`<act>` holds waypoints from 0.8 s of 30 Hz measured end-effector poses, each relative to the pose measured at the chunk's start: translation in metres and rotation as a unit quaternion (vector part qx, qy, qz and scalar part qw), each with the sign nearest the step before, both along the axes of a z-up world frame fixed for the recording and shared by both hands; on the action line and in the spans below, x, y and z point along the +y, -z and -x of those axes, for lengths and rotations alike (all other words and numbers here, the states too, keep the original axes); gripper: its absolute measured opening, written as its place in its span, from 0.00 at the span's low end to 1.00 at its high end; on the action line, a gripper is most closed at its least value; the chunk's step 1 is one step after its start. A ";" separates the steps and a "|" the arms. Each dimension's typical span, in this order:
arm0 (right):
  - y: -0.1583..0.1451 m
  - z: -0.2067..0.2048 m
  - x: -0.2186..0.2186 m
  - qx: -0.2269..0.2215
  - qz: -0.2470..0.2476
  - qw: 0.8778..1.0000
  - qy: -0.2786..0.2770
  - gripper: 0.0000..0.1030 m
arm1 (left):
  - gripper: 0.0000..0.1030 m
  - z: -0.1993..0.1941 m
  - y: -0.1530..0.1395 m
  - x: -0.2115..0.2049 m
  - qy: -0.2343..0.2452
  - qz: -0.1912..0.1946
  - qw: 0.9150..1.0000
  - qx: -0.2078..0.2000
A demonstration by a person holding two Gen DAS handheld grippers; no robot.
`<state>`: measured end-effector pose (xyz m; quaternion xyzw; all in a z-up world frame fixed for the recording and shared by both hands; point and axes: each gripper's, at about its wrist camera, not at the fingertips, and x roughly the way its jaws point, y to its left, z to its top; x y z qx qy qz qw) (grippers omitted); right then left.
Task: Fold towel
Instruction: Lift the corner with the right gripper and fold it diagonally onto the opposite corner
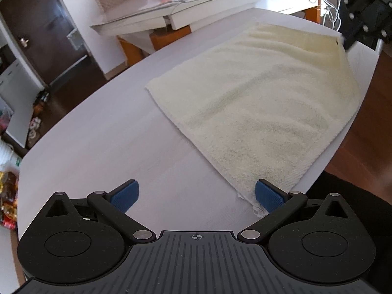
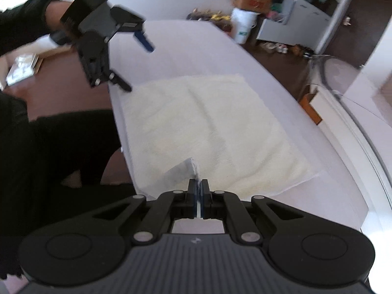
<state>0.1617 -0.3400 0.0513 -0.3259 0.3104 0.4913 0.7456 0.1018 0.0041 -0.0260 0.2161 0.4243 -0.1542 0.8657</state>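
cream towel, spread on table, one corner lifted

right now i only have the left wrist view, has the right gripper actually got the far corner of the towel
Observer: Yes. In the right wrist view the right gripper is shut on a towel corner, which is lifted off the table.
Operator: is my left one on the towel yet
Observer: No. From the right wrist view the left gripper hangs open in the air over the towel's other end.
Operator: anything on the table past it
Observer: Only bare tabletop; clutter sits on the floor beyond.
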 end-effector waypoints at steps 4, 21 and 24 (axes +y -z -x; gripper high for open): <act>-0.012 -0.012 -0.011 -0.007 -0.056 0.998 0.037 0.02 | 1.00 0.002 0.000 0.001 0.006 -0.004 1.000 -0.004; -0.037 -0.096 0.105 -0.069 -0.079 0.994 -0.022 0.02 | 1.00 0.002 0.002 0.017 -0.003 0.025 1.000 0.003; -0.028 -0.117 0.138 -0.063 -0.078 0.994 -0.037 0.02 | 1.00 0.002 0.003 0.019 -0.001 0.024 1.000 0.000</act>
